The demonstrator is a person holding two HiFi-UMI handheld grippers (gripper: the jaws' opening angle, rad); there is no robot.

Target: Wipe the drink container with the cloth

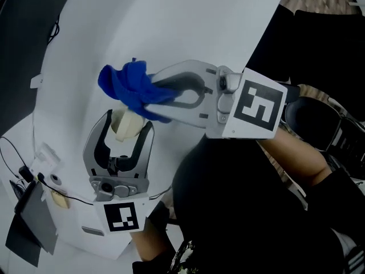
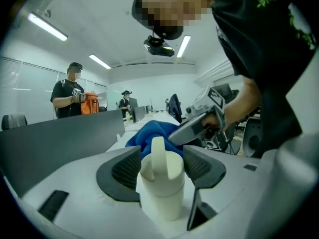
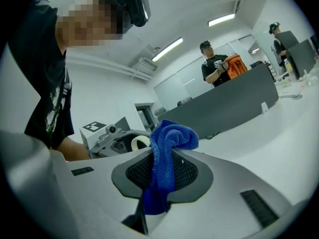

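Observation:
A cream drink container [image 1: 126, 125] with a lid handle stands on the white table [image 1: 171, 27]. My left gripper [image 1: 128, 120] reaches it from the near side, and both pads touch its lid. In the left gripper view the container [image 2: 162, 183] fills the gap between the jaws of the left gripper [image 2: 162, 156]. My right gripper [image 1: 157, 93] comes in from the right, shut on a bunched blue cloth [image 1: 128, 87]. The cloth hangs just above and behind the container. In the right gripper view the cloth [image 3: 169, 133] is pinched in the right gripper [image 3: 167, 158], with the container [image 3: 135, 142] behind it.
A dark flat device [image 1: 28, 221] and thin cables lie at the table's near left corner. My black-clad body [image 1: 245, 210] fills the lower right. A grey partition [image 2: 50, 138] runs along the far side of the table, with people standing beyond it.

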